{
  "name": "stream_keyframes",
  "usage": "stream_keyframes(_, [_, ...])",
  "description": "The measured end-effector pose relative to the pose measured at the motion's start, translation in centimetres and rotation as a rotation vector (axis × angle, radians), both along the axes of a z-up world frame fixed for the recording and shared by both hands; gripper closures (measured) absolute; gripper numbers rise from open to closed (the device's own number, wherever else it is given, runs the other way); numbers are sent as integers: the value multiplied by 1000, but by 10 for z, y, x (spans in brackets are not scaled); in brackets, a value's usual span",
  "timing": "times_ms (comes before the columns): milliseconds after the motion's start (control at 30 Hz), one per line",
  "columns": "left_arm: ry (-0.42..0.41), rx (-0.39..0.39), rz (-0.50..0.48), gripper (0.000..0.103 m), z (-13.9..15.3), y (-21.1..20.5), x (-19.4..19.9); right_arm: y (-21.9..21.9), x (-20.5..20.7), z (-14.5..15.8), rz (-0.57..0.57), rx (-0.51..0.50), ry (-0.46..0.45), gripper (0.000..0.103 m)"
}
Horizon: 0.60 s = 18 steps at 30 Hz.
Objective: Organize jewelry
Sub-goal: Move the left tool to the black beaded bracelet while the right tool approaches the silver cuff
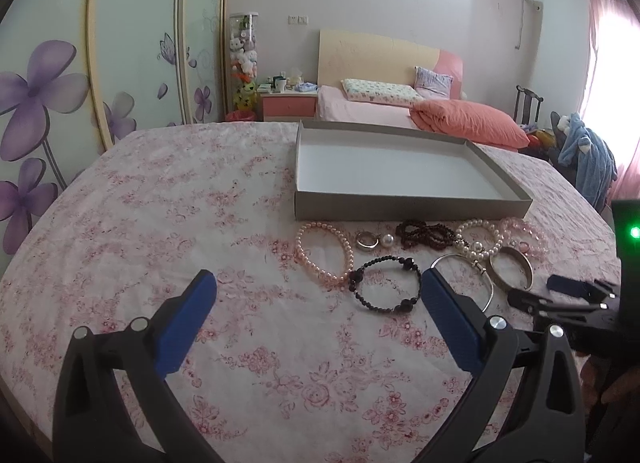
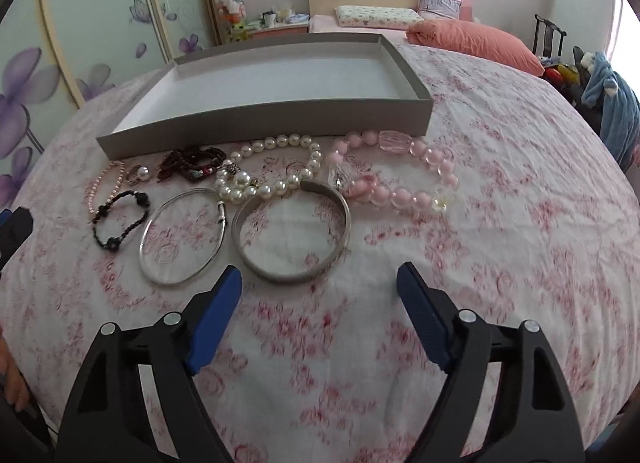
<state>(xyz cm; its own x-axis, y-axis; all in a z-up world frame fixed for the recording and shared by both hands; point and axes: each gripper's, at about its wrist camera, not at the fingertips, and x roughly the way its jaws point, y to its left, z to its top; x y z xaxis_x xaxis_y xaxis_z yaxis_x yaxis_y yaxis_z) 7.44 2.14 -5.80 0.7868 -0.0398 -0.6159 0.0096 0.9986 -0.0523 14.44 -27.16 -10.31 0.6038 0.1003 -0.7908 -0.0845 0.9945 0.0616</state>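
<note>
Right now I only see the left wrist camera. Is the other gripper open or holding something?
Observer: The right gripper is open and holds nothing.
Operator: What's right in front of it?
Observer: The wide silver bangle, lying flat on the flowered cloth just past its fingertips.
Operator: Is the big pink bracelet all pink?
Observer: No. The big pink bracelet has a clear chunky bead on the side nearest the grey box.
</note>
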Motion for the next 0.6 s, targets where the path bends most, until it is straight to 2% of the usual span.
stream_keyframes(333, [55,2,-26,4,-7,-1,15,24,8,3,27,-39,5,27])
stream_keyframes(367, [60,2,-28,4,-8,-1,17,22,8,2,28,-38,-1,29])
stream_keyframes(400, [68,3,-30,4,-8,-1,20,23,4,2,37,-34,-13,36])
stream_keyframes(500, [95,3,-32,4,-10,-1,28,22,8,3,50,-31,-24,36])
stream_keyframes(600, [131,-19,-33,11,-14,1,38,19,4,4,62,-25,-25,37])
